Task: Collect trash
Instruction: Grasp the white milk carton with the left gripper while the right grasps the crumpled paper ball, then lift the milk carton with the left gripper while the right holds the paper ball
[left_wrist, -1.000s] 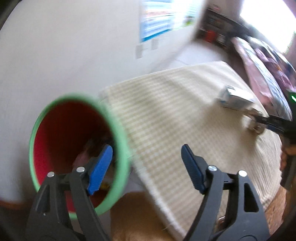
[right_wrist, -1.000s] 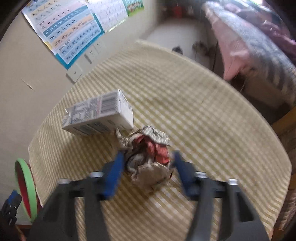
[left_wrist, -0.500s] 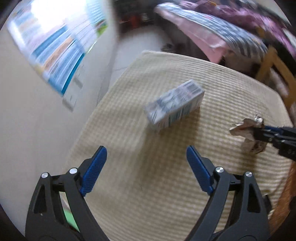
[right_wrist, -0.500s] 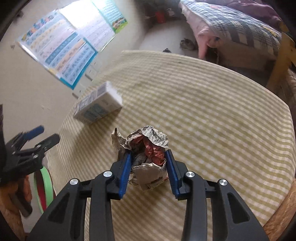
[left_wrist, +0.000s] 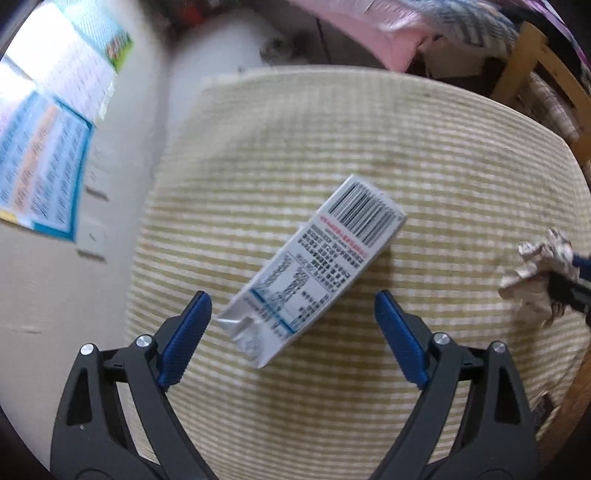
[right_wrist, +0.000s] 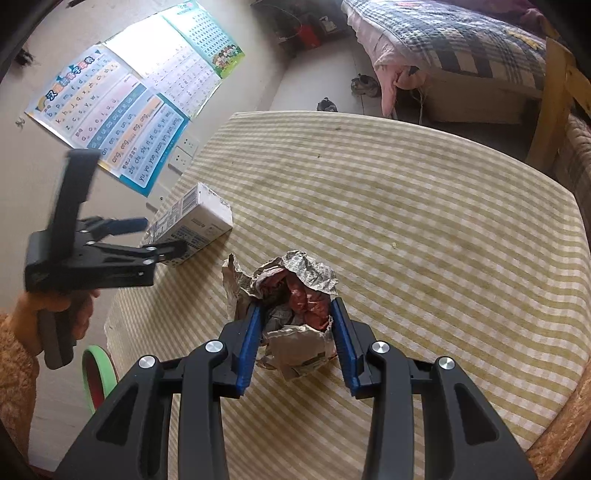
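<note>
A white milk carton (left_wrist: 321, 266) lies on its side on the checked tablecloth (left_wrist: 369, 147). My left gripper (left_wrist: 291, 299) hovers over the carton's torn end, open wide, its blue pads clear of the carton on both sides. In the right wrist view the same carton (right_wrist: 199, 221) sits near the table's left edge with the left gripper (right_wrist: 162, 236) above it. My right gripper (right_wrist: 295, 306) is shut on a crumpled newspaper wad (right_wrist: 295, 280) with red paper inside. That wad (left_wrist: 532, 284) also shows at the far right of the left wrist view.
A red bin with a green rim (right_wrist: 98, 373) stands on the floor beside the table's left edge. Posters (right_wrist: 122, 118) and wall sockets (right_wrist: 181, 157) are on the wall behind. A bed (right_wrist: 461, 44) and a wooden frame (right_wrist: 554, 99) stand beyond the table.
My left gripper swung from over the bin across to the table and now sits above the carton. The right gripper closed on the paper wad and has kept hold of it.
</note>
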